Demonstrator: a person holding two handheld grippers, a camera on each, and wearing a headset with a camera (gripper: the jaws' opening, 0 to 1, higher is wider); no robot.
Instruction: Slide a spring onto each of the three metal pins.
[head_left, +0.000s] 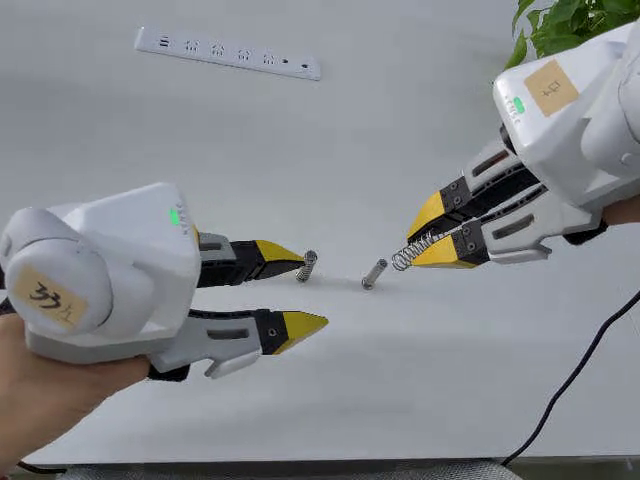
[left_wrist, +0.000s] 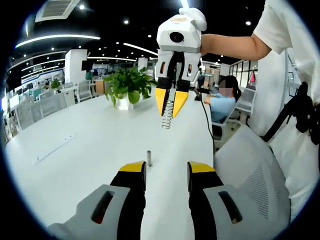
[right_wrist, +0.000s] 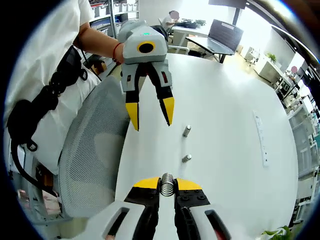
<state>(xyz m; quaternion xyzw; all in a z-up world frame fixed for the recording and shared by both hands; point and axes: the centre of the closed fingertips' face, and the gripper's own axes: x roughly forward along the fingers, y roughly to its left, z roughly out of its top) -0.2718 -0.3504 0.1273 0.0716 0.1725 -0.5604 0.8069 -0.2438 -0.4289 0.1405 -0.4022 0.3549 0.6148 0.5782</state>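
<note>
A white shirt (left_wrist: 282, 27) is being worn; the left gripper (head_left: 310, 292) and right gripper (head_left: 413, 250) are being cased in white, tan-labelled, behind yellow-tipped jaws.

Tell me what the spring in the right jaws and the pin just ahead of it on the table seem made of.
Spring, held by the right gripper: thin metal wire, likely steel, silvery and shiny; its open coils glint. Pin: solid metal, a smooth grey-silver cylinder with a brighter top; whether it is plain or plated steel, the look leaves open.
</note>
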